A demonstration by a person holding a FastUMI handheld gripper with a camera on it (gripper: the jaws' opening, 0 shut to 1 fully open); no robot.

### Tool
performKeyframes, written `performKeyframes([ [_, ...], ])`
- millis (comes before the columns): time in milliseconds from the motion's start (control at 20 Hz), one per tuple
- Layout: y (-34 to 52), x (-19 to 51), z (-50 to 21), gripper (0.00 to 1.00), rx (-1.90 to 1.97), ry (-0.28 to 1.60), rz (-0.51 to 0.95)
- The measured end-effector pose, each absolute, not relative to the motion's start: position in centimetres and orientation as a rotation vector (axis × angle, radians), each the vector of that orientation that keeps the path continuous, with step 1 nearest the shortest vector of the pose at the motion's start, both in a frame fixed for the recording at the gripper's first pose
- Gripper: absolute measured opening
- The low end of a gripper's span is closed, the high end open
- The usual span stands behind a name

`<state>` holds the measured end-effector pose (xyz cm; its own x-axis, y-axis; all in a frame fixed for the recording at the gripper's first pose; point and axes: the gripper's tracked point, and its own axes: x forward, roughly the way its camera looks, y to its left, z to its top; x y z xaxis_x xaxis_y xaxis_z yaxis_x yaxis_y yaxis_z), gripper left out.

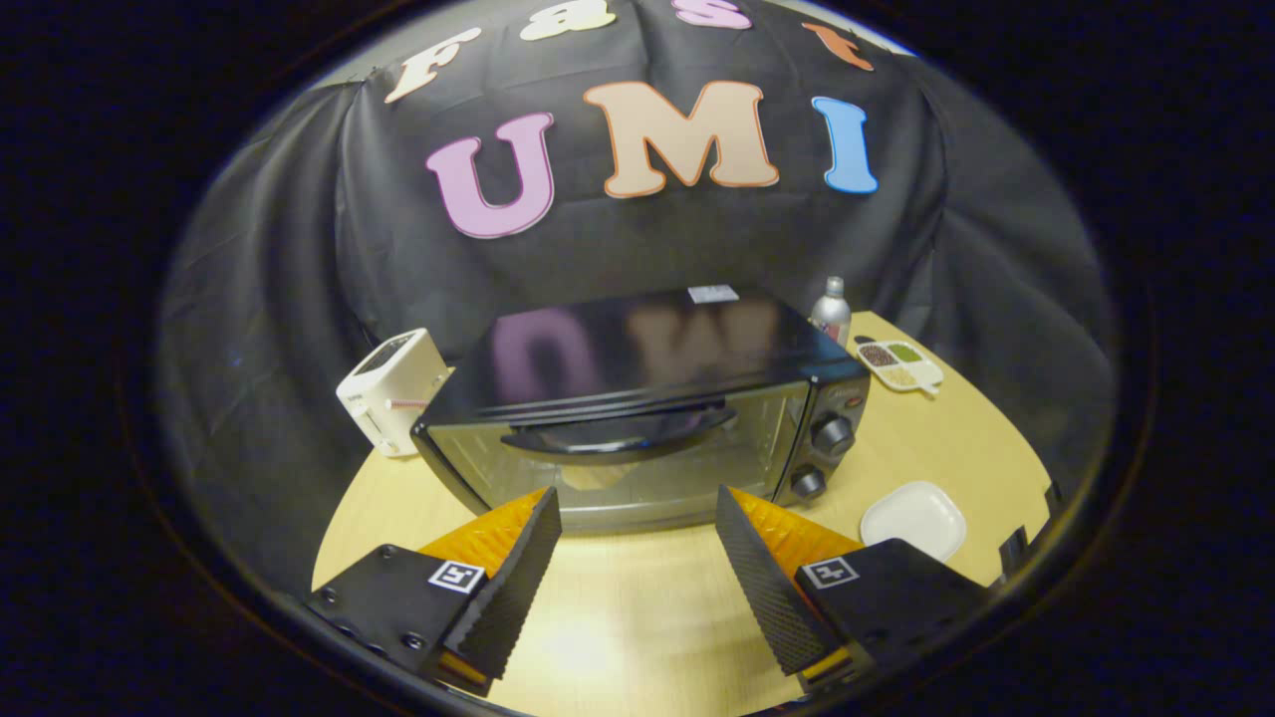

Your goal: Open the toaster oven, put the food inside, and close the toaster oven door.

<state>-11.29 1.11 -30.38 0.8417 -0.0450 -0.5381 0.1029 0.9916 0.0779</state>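
Hovering over the wooden tabletop, the claw had its fingers spread wide, gripping nothing. Just ahead of the fingertips stood the black toaster oven, its glass door shut, with a pale piece of food dimly visible behind the glass. A white toaster stood beside the oven on one side. On the other side lay an empty white dish, and farther back a divided tray of seasonings and a silver bottle.
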Motion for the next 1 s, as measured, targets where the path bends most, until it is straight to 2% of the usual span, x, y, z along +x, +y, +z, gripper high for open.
performKeyframes([
  [750, 3.0, -6.3, -5.6, 0.99, 0.051, 0.108, 0.034],
  [1000, 2.1, -5.6, -0.3, 0.99, -0.018, 0.006, 0.034],
])
